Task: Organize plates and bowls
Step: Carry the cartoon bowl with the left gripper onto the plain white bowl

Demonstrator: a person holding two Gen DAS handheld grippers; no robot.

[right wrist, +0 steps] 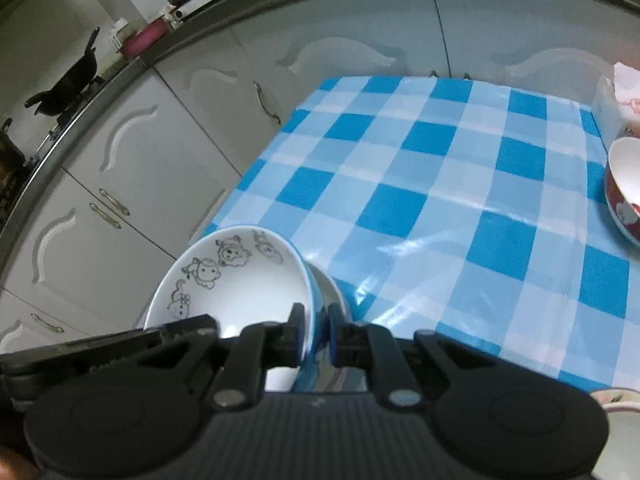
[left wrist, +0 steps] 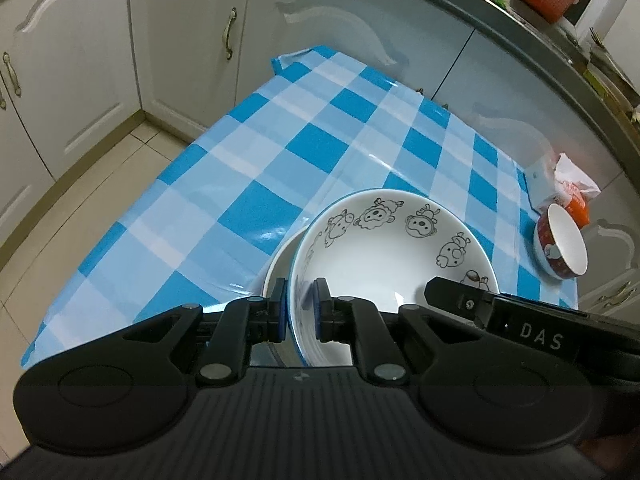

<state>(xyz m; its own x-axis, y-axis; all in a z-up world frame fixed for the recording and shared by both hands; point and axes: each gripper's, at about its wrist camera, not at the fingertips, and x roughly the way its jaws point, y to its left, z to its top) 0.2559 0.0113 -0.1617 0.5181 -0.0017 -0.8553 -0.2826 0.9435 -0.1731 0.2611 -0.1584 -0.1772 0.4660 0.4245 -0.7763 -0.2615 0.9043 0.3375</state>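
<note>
Both my left gripper [left wrist: 301, 307] and right gripper [right wrist: 316, 334] clamp the cartoon bowl's [left wrist: 384, 248] opposite rims, over the tabletop's [left wrist: 280, 152] near edge.

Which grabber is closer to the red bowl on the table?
Right. The right gripper pinches the cartoon bowl on the rim facing the red bowl; the left gripper pinches its far rim.

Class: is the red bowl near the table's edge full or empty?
Empty: the red bowl shows only a bare white inside in both views.
</note>
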